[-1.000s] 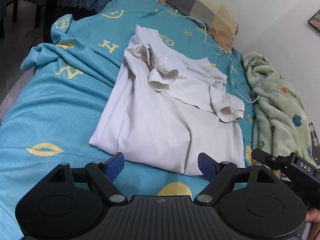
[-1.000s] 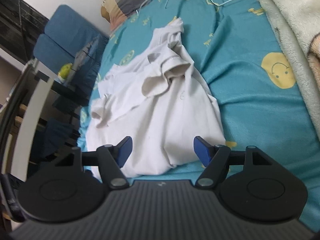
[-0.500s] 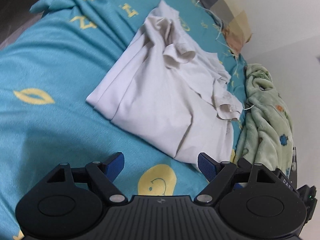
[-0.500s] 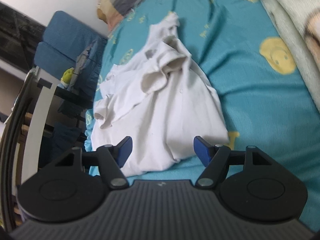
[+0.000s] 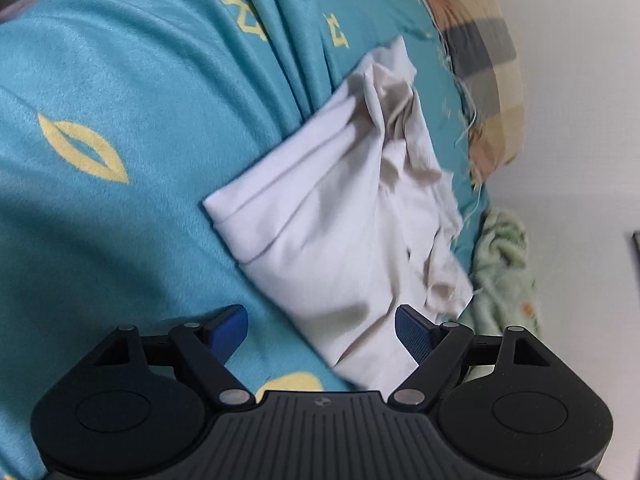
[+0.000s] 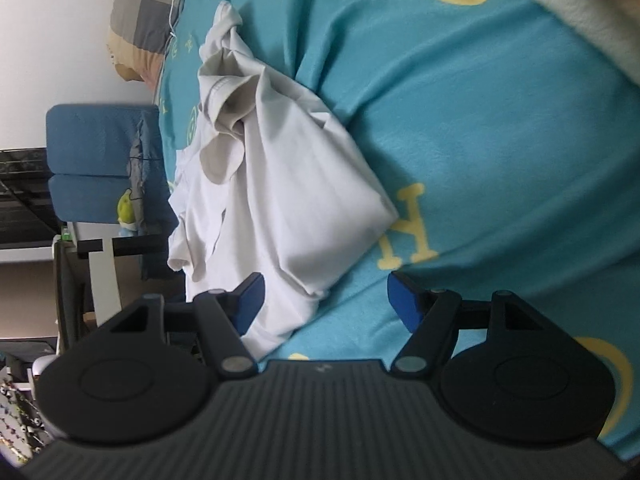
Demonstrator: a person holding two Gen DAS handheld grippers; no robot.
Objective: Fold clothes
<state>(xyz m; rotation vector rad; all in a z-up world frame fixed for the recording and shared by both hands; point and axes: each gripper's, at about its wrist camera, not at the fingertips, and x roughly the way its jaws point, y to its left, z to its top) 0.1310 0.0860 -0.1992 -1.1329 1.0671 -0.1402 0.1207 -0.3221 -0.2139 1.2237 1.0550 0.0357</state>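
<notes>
Bed, teal cover printed with yellow letters and smiley faces, among them a "K"; no brand legible. White shirt lies partly folded and rumpled mid-bed, long axis running toward the pillow. Left claw and right claw, both wide open and empty, straddle opposite corners of its near hem, about equally close.
</notes>
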